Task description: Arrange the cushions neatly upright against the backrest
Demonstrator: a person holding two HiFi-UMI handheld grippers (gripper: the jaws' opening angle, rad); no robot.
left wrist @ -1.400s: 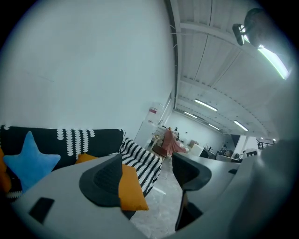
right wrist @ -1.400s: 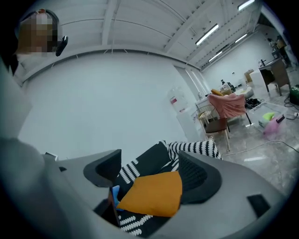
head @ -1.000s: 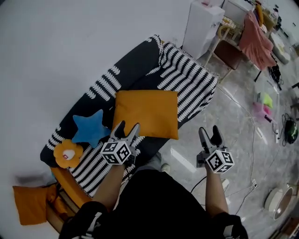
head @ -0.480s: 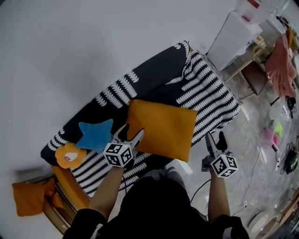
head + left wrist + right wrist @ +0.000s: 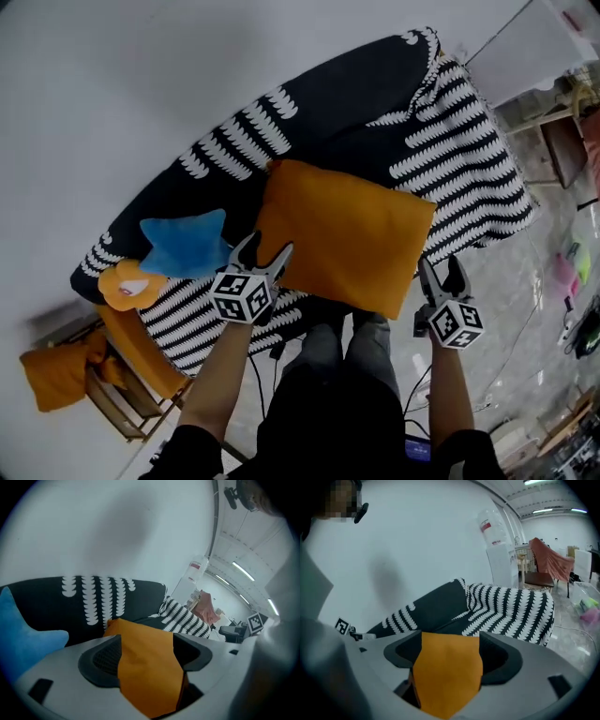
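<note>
A large orange cushion (image 5: 347,234) lies flat on the seat of the black-and-white sofa, in front of the backrest (image 5: 319,103). A blue star cushion (image 5: 183,246) and a small orange flower-shaped cushion (image 5: 129,284) lie at the sofa's left end. My left gripper (image 5: 263,249) is open at the orange cushion's near left corner. My right gripper (image 5: 441,269) is open just off its near right corner. In the left gripper view the orange cushion (image 5: 140,634) fills the gap between the spread jaws of the left gripper (image 5: 146,656). The right gripper view shows the orange cushion (image 5: 447,677) between the right gripper's (image 5: 450,656) jaws too.
An orange cloth (image 5: 56,370) hangs on a wooden frame (image 5: 141,356) left of the sofa. A white cabinet (image 5: 501,559) and a chair draped in pink cloth (image 5: 551,559) stand beyond the sofa's right end. Cables lie on the tiled floor (image 5: 525,309).
Both grippers have come down and forward to the orange cushion's near corners. The head view has swung in over the sofa. Both jaws stay spread as before.
</note>
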